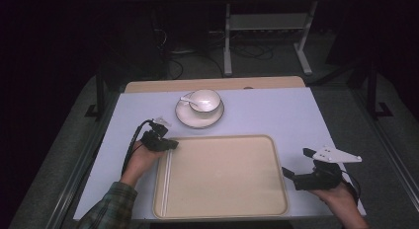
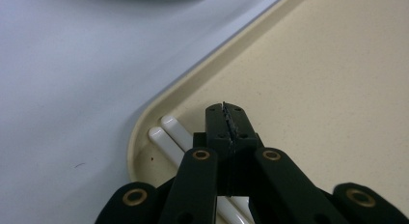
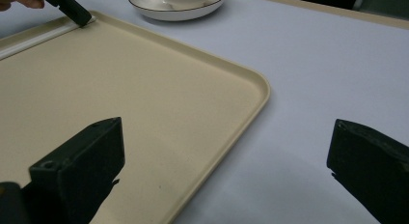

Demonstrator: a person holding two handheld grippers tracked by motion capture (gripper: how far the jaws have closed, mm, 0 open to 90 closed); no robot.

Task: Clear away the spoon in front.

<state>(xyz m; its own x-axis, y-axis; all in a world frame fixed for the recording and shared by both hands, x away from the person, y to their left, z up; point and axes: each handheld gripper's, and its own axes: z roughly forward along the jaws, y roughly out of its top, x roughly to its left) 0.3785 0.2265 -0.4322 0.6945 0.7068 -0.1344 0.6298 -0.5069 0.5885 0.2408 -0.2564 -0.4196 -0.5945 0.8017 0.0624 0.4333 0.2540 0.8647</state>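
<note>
White chopsticks (image 2: 171,132) lie along the beige tray's (image 1: 227,177) left edge.

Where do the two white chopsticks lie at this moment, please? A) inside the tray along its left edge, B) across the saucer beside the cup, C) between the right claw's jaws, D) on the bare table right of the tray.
A: the white chopsticks lie side by side inside the tray, along its left rim, with the shut left claw over them; the right claw stands open with nothing between its jaws.
</note>
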